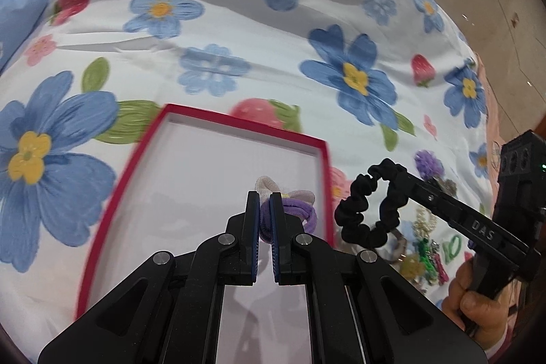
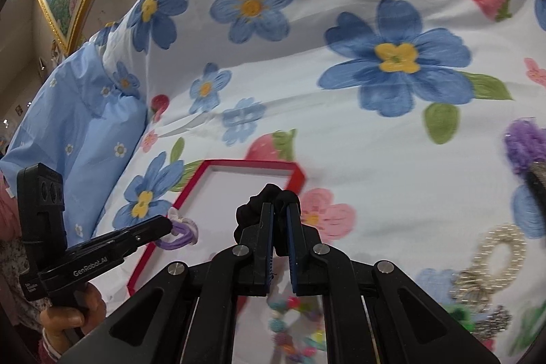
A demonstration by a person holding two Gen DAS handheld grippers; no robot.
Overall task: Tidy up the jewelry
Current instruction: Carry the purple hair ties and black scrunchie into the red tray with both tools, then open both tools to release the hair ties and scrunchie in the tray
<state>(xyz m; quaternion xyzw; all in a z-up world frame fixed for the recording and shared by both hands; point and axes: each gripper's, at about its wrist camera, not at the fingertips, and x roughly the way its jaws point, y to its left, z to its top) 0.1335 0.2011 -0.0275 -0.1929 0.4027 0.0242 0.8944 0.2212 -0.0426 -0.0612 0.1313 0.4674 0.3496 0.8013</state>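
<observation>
My left gripper (image 1: pixel 264 198) is shut on a purple hair tie with a beige bow (image 1: pixel 300 205) and holds it over the red-rimmed box (image 1: pixel 112 210), near its right wall. In the right wrist view the same tie (image 2: pixel 182 232) hangs from the left gripper's tip over the box's (image 2: pixel 300 179) left rim. My right gripper (image 2: pixel 280 210) is shut on a black scrunchie (image 2: pixel 269 202). In the left wrist view the scrunchie (image 1: pixel 367 203) hangs in the air just right of the box.
A pile of jewelry lies on the flowered sheet (image 1: pixel 239 23) right of the box: pearl ring (image 2: pixel 496 256), purple pompom (image 2: pixel 527 145), green and pink bits (image 1: pixel 430 256), coloured beads (image 2: pixel 297 323). A blue pillow (image 2: pixel 78 132) lies far left.
</observation>
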